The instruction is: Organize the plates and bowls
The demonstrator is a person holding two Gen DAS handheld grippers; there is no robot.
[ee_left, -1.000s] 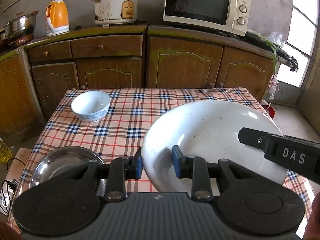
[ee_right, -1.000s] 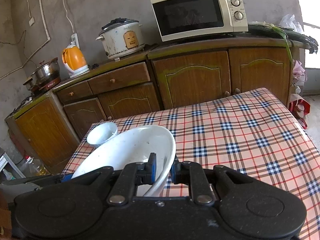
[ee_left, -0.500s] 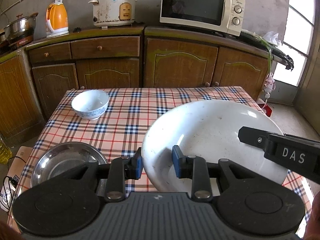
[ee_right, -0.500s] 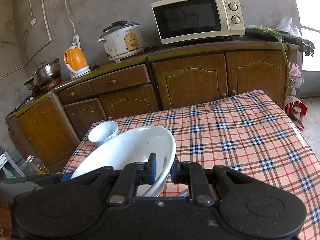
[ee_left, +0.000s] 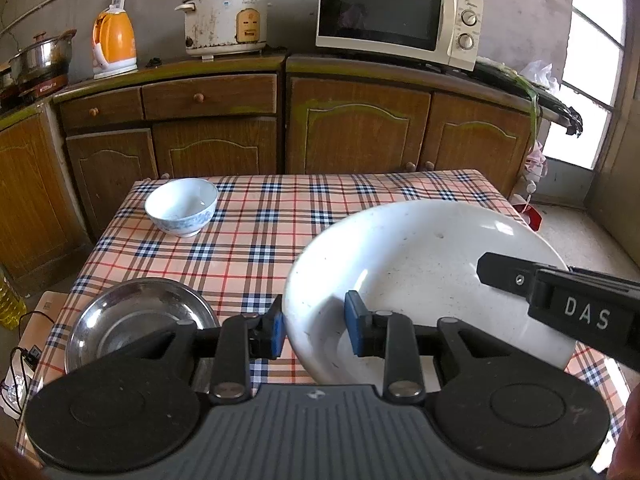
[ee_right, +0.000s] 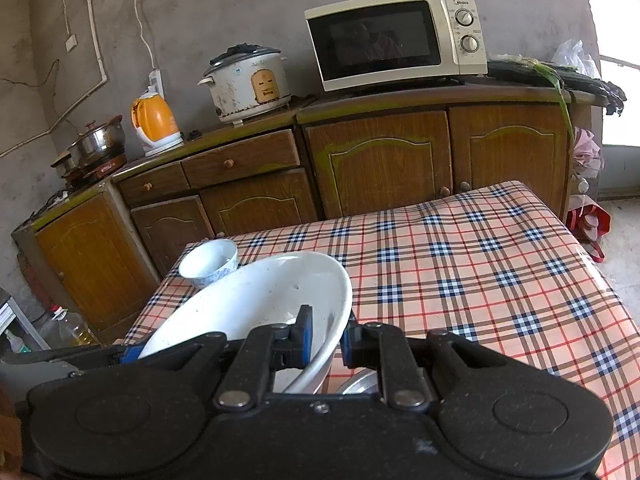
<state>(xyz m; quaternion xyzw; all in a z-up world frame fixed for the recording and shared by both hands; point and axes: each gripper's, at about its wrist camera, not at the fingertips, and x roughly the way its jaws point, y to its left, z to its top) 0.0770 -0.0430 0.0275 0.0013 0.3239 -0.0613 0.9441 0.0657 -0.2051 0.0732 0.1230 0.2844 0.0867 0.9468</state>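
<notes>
Nearest the left wrist camera, the left gripper (ee_left: 314,330) straddles the near rim of a large white plate (ee_left: 420,264): one blue pad sits outside the rim at about 7 o'clock of the plate and the other inside the dish, narrowly set, though whether both pads actually press the rim cannot be told. On the same plate at about 4 o'clock, the right gripper (ee_right: 325,338) comes in from the right, a black finger marked DAS lying over the plate's inner face; from its own camera its jaws are clamped on the plate's rim, one pad inside and one outside, and the plate is tilted with its right edge raised off the table (ee_left: 280,232). Just left of the left gripper, at 9 o'clock from the plate, a steel dish (ee_left: 132,316) lies flat on the checked tablecloth. Farther off, at 11 o'clock, a small white bowl (ee_left: 182,206) with a blue pattern stands upright near the table's far left corner, well apart from the plate. Beyond the table, wooden cabinets (ee_left: 360,128) carry a microwave (ee_left: 394,14) at 12 o'clock, a rice cooker (ee_left: 226,18) and an orange kettle (ee_left: 114,42) toward 10 o'clock.
</notes>
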